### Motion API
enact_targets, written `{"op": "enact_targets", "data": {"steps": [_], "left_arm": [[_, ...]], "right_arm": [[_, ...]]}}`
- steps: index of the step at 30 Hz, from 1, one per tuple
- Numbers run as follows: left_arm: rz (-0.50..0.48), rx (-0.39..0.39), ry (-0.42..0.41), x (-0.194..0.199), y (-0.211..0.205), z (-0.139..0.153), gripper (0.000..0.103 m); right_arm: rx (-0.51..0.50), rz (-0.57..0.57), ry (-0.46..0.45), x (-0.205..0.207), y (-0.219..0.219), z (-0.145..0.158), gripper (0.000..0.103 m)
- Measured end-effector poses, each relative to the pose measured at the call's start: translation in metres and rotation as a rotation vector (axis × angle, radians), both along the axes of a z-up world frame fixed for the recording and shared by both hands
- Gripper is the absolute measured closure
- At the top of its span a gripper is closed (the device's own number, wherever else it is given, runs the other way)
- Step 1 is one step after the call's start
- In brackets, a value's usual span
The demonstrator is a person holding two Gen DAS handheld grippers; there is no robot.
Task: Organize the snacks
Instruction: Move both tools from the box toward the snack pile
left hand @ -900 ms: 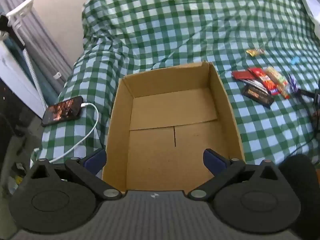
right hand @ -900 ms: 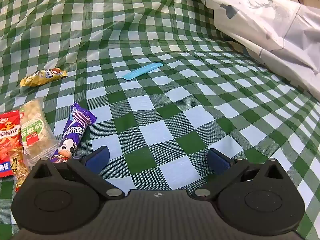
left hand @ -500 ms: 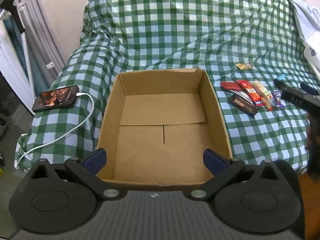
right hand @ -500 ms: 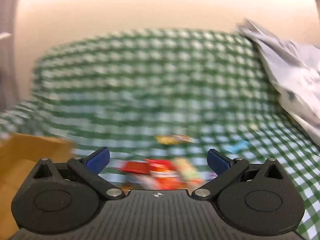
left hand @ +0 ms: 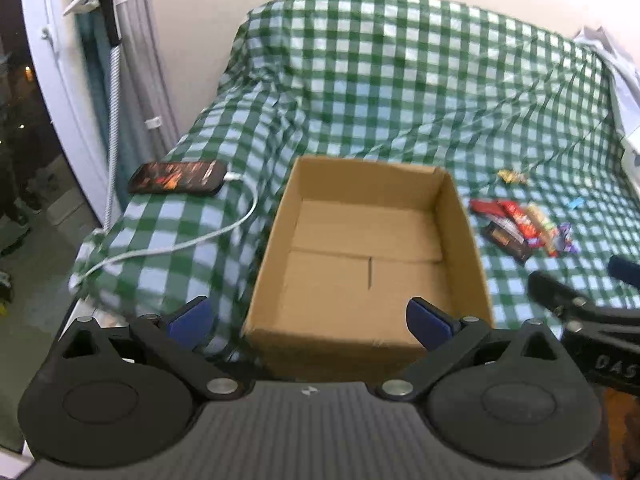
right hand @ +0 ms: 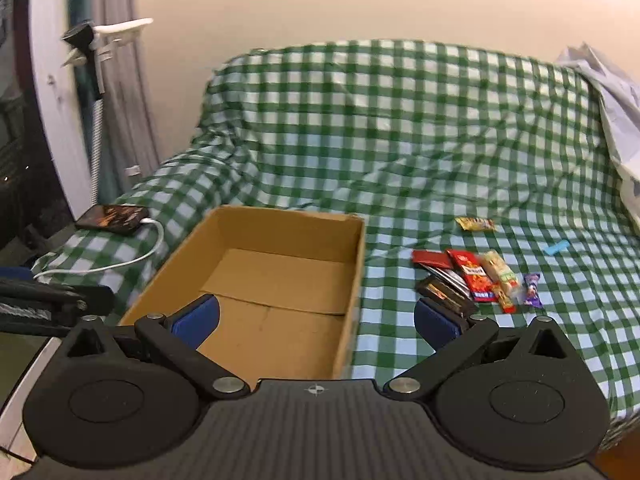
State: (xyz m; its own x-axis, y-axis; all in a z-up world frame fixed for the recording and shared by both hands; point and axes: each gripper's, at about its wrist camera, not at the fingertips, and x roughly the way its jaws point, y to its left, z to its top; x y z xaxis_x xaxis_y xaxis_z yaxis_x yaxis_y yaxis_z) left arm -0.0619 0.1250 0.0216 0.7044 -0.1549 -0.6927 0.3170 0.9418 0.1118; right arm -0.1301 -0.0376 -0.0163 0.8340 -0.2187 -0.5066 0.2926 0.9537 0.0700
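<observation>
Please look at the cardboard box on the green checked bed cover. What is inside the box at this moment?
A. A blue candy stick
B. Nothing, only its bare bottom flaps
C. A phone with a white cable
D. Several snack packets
B: in both views the cardboard box shows only its bare bottom flaps, while the snack packets lie on the cover to its right and the phone lies to its left.

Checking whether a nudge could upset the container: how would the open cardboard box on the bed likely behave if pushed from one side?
The cardboard box looks empty, so it is probably light and would slide easily on the checked bedsheet. Its low, wide shape suggests sliding rather than tipping. The thin walls may flex, and the soft bedding could make it snag or rock.
</observation>
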Motion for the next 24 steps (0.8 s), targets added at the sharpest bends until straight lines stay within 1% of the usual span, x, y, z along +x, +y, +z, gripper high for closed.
{"op": "enact_targets", "data": {"steps": [3,5,9,16,24], "left_arm": [[0.016,0.002,-0.001,-0.017,0.011,-0.009,0.0],[0.005,-0.006,0.007,-0.017,0.017,-0.01,0.0],[-0.01,-0.002,0.013,-0.023,0.013,-0.011,0.0],[0.01,0.012,0.037,-0.008,0.017,-0.01,0.0],[0.04,0.017,0.061,0.002,0.018,-0.01,0.0]], "right_arm": [[-0.003,-0.012,0.005,-0.006,0.017,0.007,0.0],[0.003,-0.005,0.02,-0.011,0.022,0.008,0.0],[-0.003,-0.025,0.021,-0.023,0.025,0.012,0.0],[0.016,-0.054,0.041,-0.025,0.027,0.009,0.0],[0.01,-0.025,0.062,-0.023,0.029,0.01,0.0]]}}
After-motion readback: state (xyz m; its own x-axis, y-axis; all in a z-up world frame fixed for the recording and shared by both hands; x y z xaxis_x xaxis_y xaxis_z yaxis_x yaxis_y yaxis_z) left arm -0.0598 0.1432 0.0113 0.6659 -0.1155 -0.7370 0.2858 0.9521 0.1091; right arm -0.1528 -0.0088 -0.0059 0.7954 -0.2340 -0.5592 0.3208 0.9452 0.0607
